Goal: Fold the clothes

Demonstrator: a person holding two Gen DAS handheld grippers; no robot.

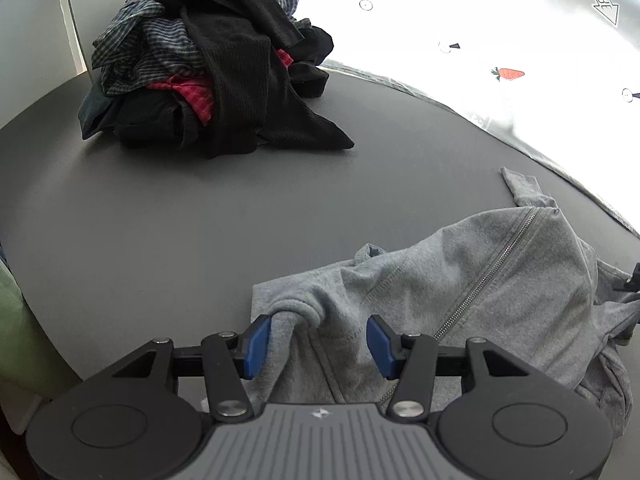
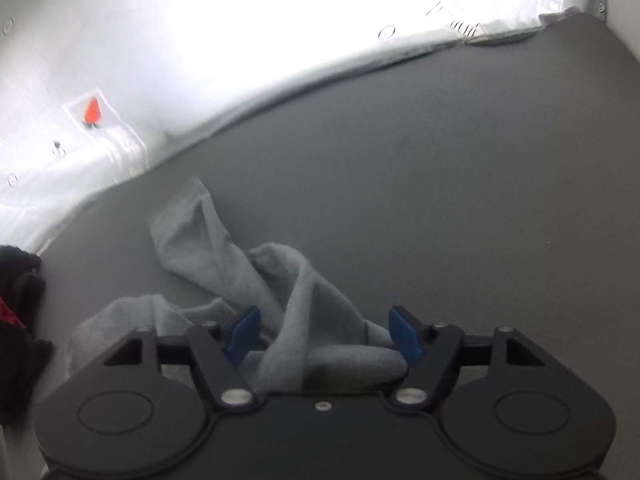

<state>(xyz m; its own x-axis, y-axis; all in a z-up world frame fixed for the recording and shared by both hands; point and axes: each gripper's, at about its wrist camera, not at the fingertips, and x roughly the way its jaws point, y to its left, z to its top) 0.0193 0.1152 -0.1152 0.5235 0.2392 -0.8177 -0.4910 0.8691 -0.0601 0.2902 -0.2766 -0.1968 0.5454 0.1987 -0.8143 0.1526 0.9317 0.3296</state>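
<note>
Jaws of left gripper (image 1: 317, 346) and right gripper (image 2: 325, 335) spread wide around bunched folds of gray hoodie (image 1: 472, 276), crumpled on near table (image 1: 160, 220). Likely mid-arranging; spreading flat needed next.

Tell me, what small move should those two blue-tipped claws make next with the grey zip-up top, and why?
Probably close both on the cloth. The left gripper and right gripper are open, with bunched folds of the grey hoodie lying between their fingers, gripped by neither. The garment is crumpled on the dark table, so it likely needs grasping and spreading flat before folding.
</note>
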